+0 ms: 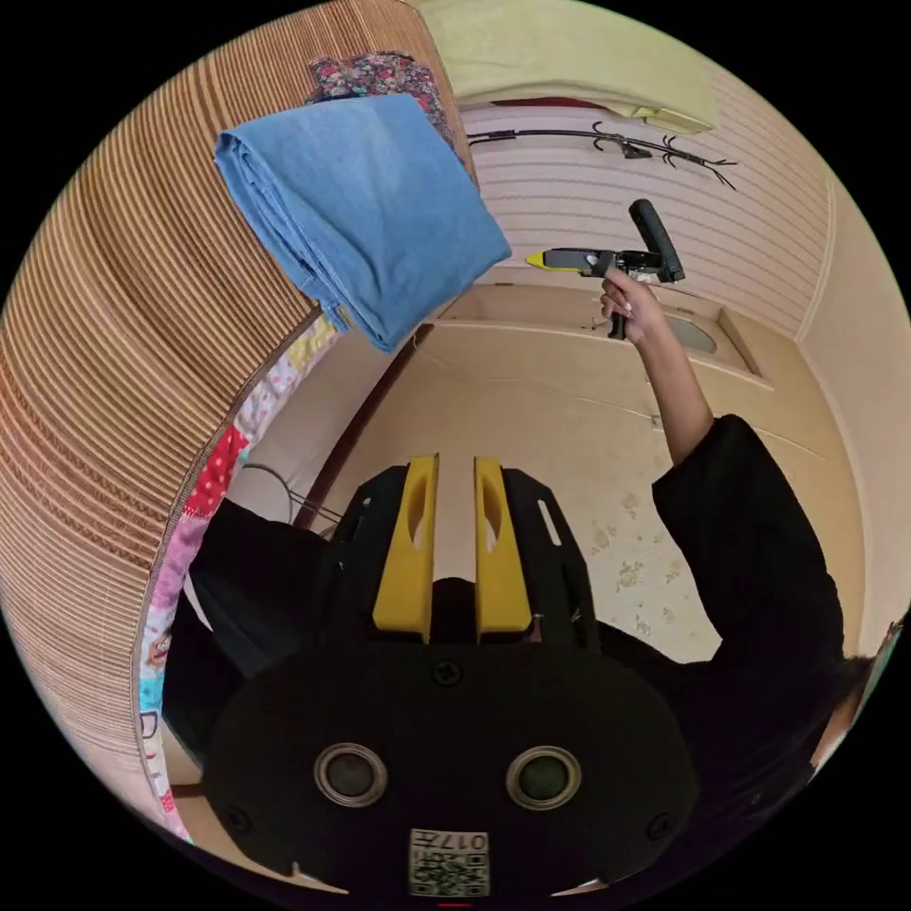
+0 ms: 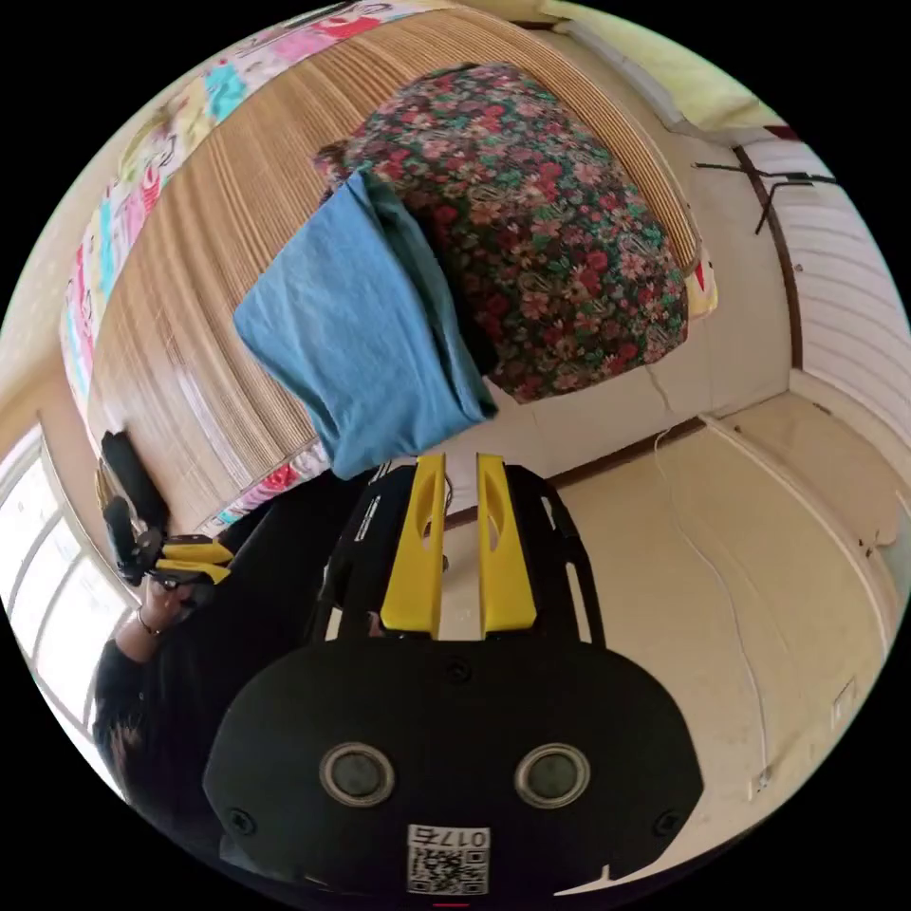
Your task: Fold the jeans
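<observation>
Folding looks done: the blue denim jeans (image 1: 356, 213) lie as a compact bundle on the ribbed woven mat (image 1: 123, 399) beside a floral cushion (image 2: 541, 228), both grippers (image 1: 455, 550) (image 2: 460, 546) lifted away, jaws slightly parted, empty.

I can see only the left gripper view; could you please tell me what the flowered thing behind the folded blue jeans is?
Observer: In the right gripper view it is a large rounded bundle of dark flowered fabric, and the folded blue denim jeans lie against its side.
Operator: Thank you. Is the right gripper holding anything?
Observer: No. The right gripper has its yellow jaws a little apart, with nothing between them.
Operator: Is there anything on the floor beyond it?
Observer: A thin white cable runs across the beige floor.
</observation>
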A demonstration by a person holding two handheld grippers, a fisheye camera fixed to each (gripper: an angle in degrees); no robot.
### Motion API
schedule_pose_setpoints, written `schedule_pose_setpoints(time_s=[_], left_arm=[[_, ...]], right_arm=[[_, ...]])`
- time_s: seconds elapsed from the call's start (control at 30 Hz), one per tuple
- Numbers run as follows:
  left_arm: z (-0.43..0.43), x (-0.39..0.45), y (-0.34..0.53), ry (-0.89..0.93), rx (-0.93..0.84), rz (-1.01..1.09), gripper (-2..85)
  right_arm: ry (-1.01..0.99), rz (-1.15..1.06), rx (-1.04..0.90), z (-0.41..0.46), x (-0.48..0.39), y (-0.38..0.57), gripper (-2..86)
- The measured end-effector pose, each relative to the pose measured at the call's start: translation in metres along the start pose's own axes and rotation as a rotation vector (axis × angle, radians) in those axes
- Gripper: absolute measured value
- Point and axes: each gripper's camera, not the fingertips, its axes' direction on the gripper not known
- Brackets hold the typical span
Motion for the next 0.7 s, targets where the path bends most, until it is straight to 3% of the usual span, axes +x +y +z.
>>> schedule_pose_setpoints(time_s=[0.1, 0.2, 0.27, 0.3, 0.37, 0.47, 0.57, 0.7], left_arm=[[-0.016, -0.044, 0.048, -0.04, 0.036, -0.06, 7.0], [-0.088, -0.105, 0.123, -0.042, 0.249, -0.242, 7.5], [-0.168, -0.143, 0.214, -0.078, 0.576, -0.403, 7.8], [-0.186, -0.149, 0.238, -0.109, 0.655, -0.445, 7.9], [-0.244, -0.159, 0.341, -0.323, 0.961, -0.64, 9.5], [-0.286, -0.16, 0.439, -0.581, 1.202, -0.839, 12.2], [-0.307, -0.174, 0.483, -0.721, 1.325, -0.914, 13.3], [-0.3, -0.255, 0.459, -0.595, 1.143, -0.972, 12.4]], right_arm=[[-0.265, 0.013, 0.144, 0.044, -0.013, 0.047, 1.7], [-0.417, 0.07, 0.199, 0.096, -0.052, 0.091, 0.9], [-0.466, 0.049, 0.23, 0.131, -0.099, 0.121, 0.6], [-0.479, 0.03, 0.228, 0.139, -0.113, 0.125, 0.5], [-0.524, -0.032, 0.17, 0.169, -0.166, 0.136, 0.4], [-0.577, -0.116, 0.132, 0.188, -0.224, 0.14, 0.4], [-0.596, -0.19, 0.15, 0.19, -0.27, 0.147, 0.4], [-0.571, -0.263, 0.187, 0.191, -0.312, 0.165, 0.5]])
